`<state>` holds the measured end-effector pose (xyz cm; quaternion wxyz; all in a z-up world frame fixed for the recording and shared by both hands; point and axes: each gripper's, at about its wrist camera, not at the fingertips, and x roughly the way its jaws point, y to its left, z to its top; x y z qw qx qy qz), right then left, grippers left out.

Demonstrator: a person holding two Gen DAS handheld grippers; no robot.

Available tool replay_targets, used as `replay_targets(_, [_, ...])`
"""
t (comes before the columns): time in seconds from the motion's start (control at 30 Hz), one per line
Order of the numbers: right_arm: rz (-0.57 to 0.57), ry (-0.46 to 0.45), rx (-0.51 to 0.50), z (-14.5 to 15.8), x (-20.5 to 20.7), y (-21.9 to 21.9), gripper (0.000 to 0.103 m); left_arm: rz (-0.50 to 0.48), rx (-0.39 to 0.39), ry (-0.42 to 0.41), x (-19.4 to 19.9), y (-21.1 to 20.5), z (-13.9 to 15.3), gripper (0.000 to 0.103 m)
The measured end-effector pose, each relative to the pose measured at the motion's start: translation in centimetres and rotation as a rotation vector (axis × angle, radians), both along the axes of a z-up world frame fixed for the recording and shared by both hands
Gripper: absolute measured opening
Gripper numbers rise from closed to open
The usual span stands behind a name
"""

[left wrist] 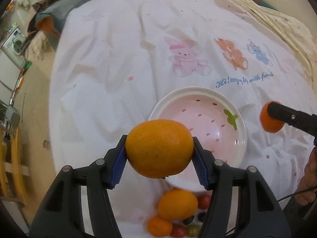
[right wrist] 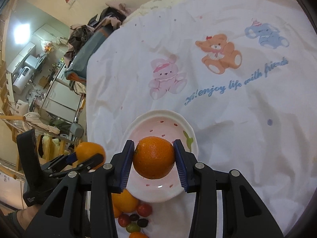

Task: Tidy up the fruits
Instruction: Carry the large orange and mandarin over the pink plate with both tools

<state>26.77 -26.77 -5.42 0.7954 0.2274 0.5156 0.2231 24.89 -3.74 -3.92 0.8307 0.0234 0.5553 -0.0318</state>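
Note:
My left gripper (left wrist: 159, 148) is shut on an orange (left wrist: 159, 147) and holds it above the near left rim of a white and pink strawberry-print bowl (left wrist: 240, 125). My right gripper (right wrist: 154, 156) is shut on a second orange (right wrist: 153, 156) over the same bowl (right wrist: 158, 117), which is empty. The right gripper with its orange (left wrist: 270, 122) shows at the right of the left wrist view. The left gripper with its orange (right wrist: 90, 151) shows at the lower left of the right wrist view.
Loose fruit lies on the cloth in front of the bowl: another orange (left wrist: 177, 205), a small orange fruit (left wrist: 159, 226), cherry tomatoes (right wrist: 144, 209) and grapes (right wrist: 132, 227). A white cloth (left wrist: 118, 69) with bear prints covers the table. Clutter and a chair stand off its left edge.

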Motion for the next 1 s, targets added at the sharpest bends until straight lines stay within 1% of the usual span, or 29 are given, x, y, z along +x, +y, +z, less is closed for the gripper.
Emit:
replay_targets(0.17, [0.018, 0.042, -0.019, -2.2, 2.3, 1.1, 0.043, -0.024, 0.004, 0.031, 2.1, -0.9, -2.0, 0.057])
replay_targets(0.37, [0.037, 0.085, -0.041, -4.5, 4.5, 2.3, 0.043, -0.068, 0.011, 0.043, 3.8, -2.2, -3.6, 0.057])
replay_targets(0.5, [0.058, 0.111, -0.058, -6.1, 5.6, 3.2, 0.043, -0.084, 0.008, 0.078, 4.9, -3.1, -5.2, 0.057])
replay_targets(0.7, [0.055, 0.126, -0.088, -7.3, 6.6, 3.9, 0.043, -0.082, 0.033, 0.103, 6.0, -3.4, -6.9, 0.057])
replay_targets(0.77, [0.067, 0.131, -0.100, -7.7, 6.8, 4.3, 0.043, -0.079, 0.029, 0.112, 6.4, -3.4, -7.4, 0.057])
replay_targets(0.83, [0.071, 0.122, -0.110, -7.8, 6.9, 4.5, 0.043, -0.083, 0.026, 0.110, 6.7, -3.6, -7.5, 0.057])
replay_targets(1.0, [0.062, 0.128, -0.092, -7.8, 7.1, 4.4, 0.044, -0.085, 0.029, 0.106, 6.8, -3.8, -7.6, 0.058])
